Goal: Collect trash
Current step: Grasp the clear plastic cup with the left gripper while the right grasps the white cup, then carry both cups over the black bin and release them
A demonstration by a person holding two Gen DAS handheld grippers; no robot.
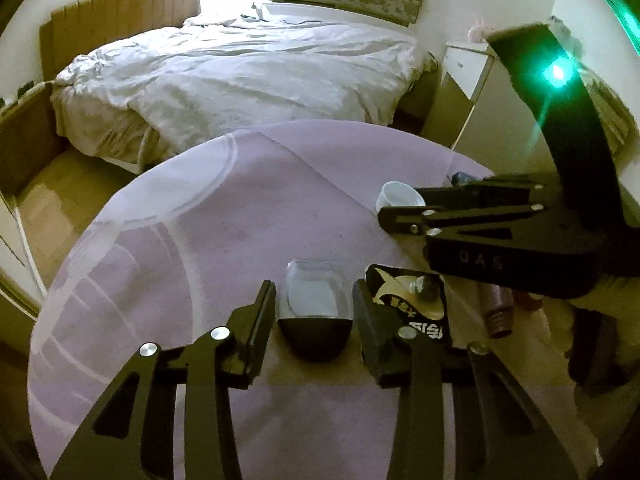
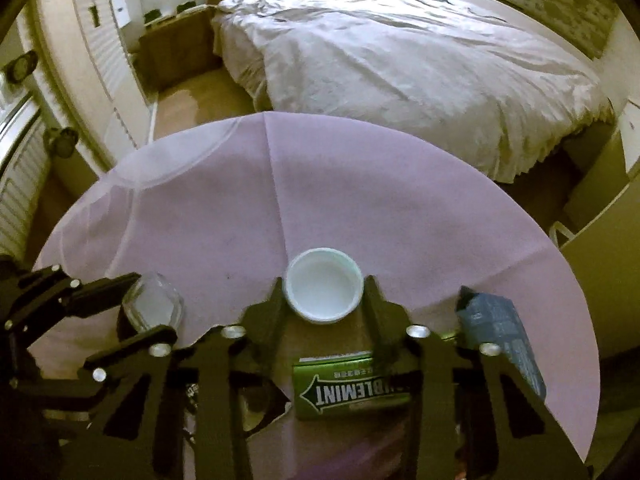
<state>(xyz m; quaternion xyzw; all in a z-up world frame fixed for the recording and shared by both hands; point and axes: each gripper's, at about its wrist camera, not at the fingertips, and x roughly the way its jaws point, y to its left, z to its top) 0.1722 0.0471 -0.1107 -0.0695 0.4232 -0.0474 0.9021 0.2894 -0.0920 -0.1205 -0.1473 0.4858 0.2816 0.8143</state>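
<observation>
Both grippers are down over the tabletop [image 2: 200, 200], which has a lilac cloth over it; the left gripper [image 1: 314, 312] has a clear glass tumbler with a dark base [image 1: 314, 312] sitting right between its jaws, and the pads look pressed up against the sides of the glass, so I'd call that a grip; the right gripper [image 2: 323, 292] has its jaws either side of a small white round plastic cup [image 2: 323, 290], open side up, and they seem to be touching its rim on both sides, so clamped on that too.

Rest of the junk: a green Doublemint gum packet [image 2: 352, 388] lies flat just behind the white cup, between the right gripper's arms; a crumpled blue-grey wrapper [image 2: 500, 332] is off to the right of it near the cloth's edge; from the left wrist view there's a black snack packet with white lettering [image 1: 412, 304] touching the left gripper's right finger, and a small brown bottle [image 1: 498, 312] lying on its side just beyond that.

Past the tabletop there's a bed with a rumpled white duvet [image 1: 240, 68]; cardboard boxes [image 1: 24, 140] stand along the left wall.
</observation>
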